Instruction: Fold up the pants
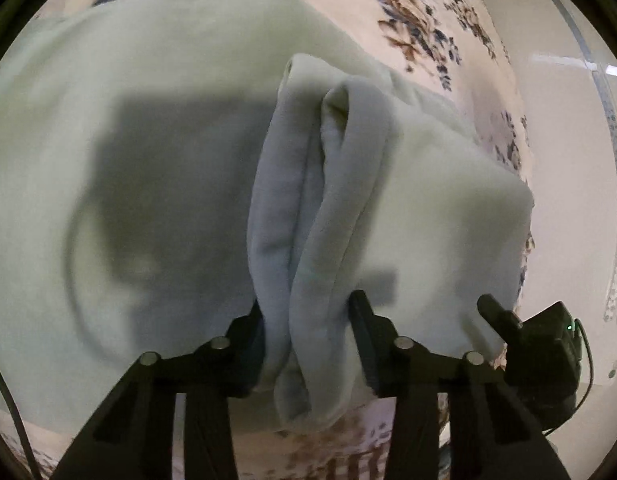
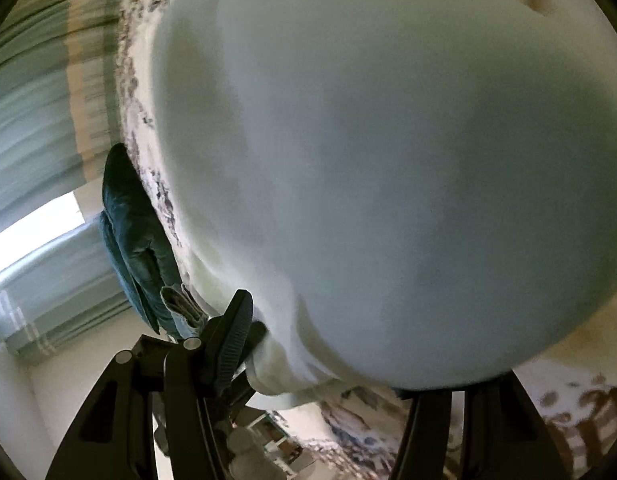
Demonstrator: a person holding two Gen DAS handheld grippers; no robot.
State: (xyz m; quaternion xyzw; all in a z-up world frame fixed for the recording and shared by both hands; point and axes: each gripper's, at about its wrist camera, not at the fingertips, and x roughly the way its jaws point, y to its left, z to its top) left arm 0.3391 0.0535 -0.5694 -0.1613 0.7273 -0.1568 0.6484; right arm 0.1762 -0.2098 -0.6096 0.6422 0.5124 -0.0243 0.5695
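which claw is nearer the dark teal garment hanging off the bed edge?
Right. The right claw sits beside the teal garment, which hangs just left of its finger. The left claw grips the pants; no teal garment in its view.

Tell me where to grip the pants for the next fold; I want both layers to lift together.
Grip the bunched edge of the pants, where the layers stack into thick rolls, coming from the near bed edge. The left gripper already clamps there; the flat middle offers nothing to pinch.
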